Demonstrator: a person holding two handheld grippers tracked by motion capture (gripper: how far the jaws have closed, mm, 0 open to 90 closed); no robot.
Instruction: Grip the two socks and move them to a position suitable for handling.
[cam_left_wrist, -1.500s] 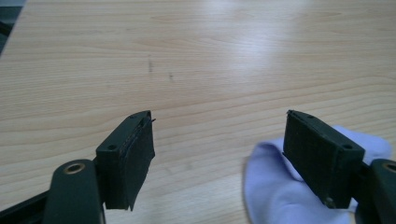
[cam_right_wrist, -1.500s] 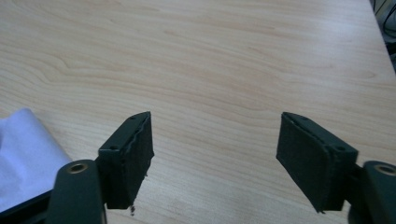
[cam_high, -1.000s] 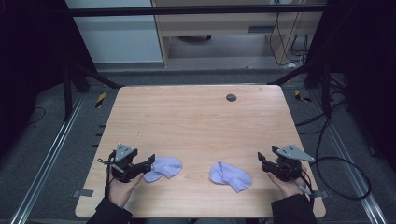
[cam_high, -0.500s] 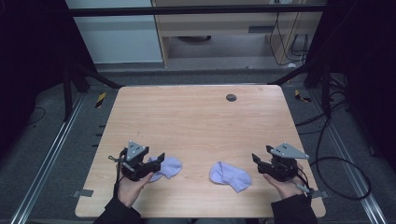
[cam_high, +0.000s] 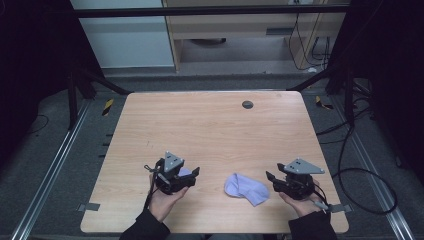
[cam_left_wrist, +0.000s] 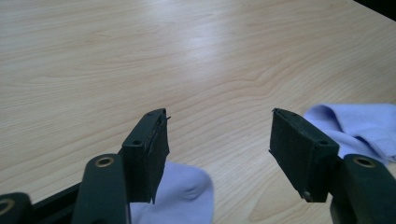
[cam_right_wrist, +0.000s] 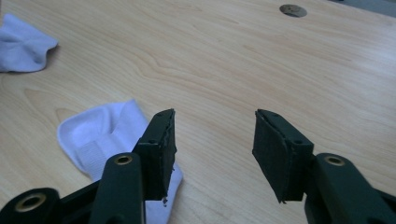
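Wooden table (cam_high: 210, 130) carries two pale lilac socks near its front edge: one sock (cam_high: 246, 188) lies flat just left of the right gripper (cam_high: 272, 181), the other sock (cam_left_wrist: 184, 196) sits partly under the left gripper (cam_high: 192, 176). Both grippers' jaws, just closing, stand spread with bare wood between.

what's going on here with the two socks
A person at a wooden table holds a gripper in each hand over two pale lilac socks. The left gripper sits over the left sock, its jaws just closing but gripping nothing; that sock lies beside one jaw, not between them. The right gripper rests beside the right sock, jaws also closing on bare table. Neither sock is held yet.
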